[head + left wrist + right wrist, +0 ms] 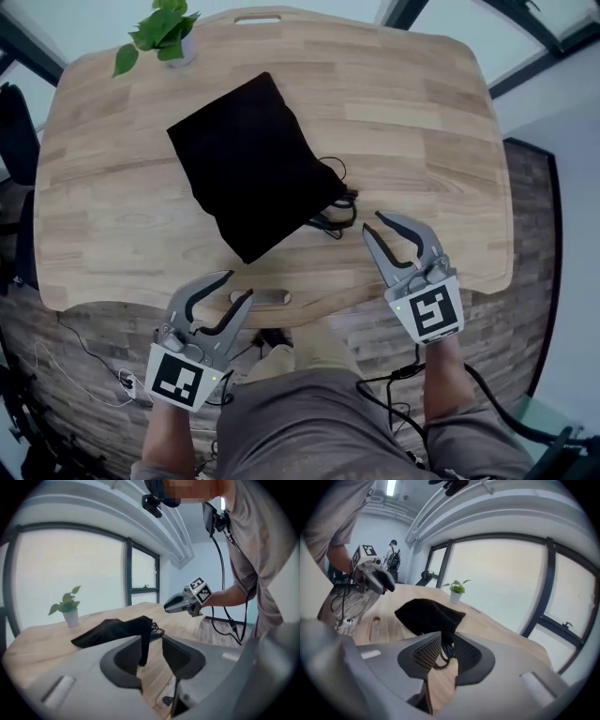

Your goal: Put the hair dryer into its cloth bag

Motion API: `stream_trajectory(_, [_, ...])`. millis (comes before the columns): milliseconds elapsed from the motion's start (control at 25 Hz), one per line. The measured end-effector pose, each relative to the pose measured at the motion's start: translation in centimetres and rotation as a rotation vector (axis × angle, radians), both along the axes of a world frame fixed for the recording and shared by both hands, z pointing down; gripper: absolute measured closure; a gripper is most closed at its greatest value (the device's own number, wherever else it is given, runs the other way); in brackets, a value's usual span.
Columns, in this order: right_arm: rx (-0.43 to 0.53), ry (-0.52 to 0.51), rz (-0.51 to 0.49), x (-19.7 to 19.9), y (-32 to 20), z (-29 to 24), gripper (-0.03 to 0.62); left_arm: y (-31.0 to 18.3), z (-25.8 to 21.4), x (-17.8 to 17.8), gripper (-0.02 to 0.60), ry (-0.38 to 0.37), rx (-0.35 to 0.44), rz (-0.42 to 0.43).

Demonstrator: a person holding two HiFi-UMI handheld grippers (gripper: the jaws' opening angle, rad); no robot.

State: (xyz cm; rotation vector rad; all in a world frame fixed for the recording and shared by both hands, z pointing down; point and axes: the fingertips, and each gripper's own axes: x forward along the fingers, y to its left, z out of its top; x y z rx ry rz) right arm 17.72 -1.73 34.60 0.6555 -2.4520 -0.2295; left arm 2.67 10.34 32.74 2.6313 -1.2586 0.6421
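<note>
The black cloth bag (251, 161) lies bulging in the middle of the wooden table (422, 112). Loops of black cord (336, 214) spill from its mouth at the right; no hair dryer body shows. My left gripper (239, 284) is open and empty over the near table edge, a short way from the bag's near corner. My right gripper (372, 223) is open and empty too, just right of the cord and apart from it. From the left gripper (152, 648) view I see the bag (112, 629) ahead and the right gripper (180, 603) beyond it. The right gripper (446, 651) view looks along its jaws at the bag (429, 613).
A small potted plant (164, 33) stands at the table's far left edge. An oval slot (261, 297) is cut near the front edge and another (258, 19) at the far edge. Cables (94, 370) lie on the brick-pattern floor. A person (393, 550) stands far back.
</note>
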Motion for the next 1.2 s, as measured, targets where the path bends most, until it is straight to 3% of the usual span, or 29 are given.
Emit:
stream_trajectory(200, [-0.011, -0.276, 0.158, -1.3, 4.0, -7.3, 0.498, 1.6, -9.1, -3.1, 0.46, 0.163, 0.191, -0.253])
stream_trajectory(280, [-0.002, -0.364, 0.191, -2.4, 6.1, -10.9, 0.517, 2.7, -13.1, -4.4, 0.49, 0.177, 0.277, -0.328])
stream_trajectory(360, [0.022, -0.444, 0.186, -4.1, 8.0, -14.6, 0.542, 3.6, -16.6, -5.4, 0.578, 0.174, 0.352, -0.404])
stream_trajectory(480, [0.075, -0.517, 0.145, -6.7, 10.8, -19.2, 0.571, 5.0, -20.2, -5.9, 0.58, 0.158, 0.425, -0.476])
stream_trajectory(680, [0.164, -0.543, 0.091, -9.4, 14.9, -23.4, 0.571, 7.4, -23.7, -5.1, 0.58, 0.12, 0.506, -0.511])
stream_trajectory(1200, [0.158, -0.568, 0.049, -10.1, 18.4, -25.0, 0.569, 9.8, -25.4, -3.1, 0.58, 0.106, 0.549, -0.516])
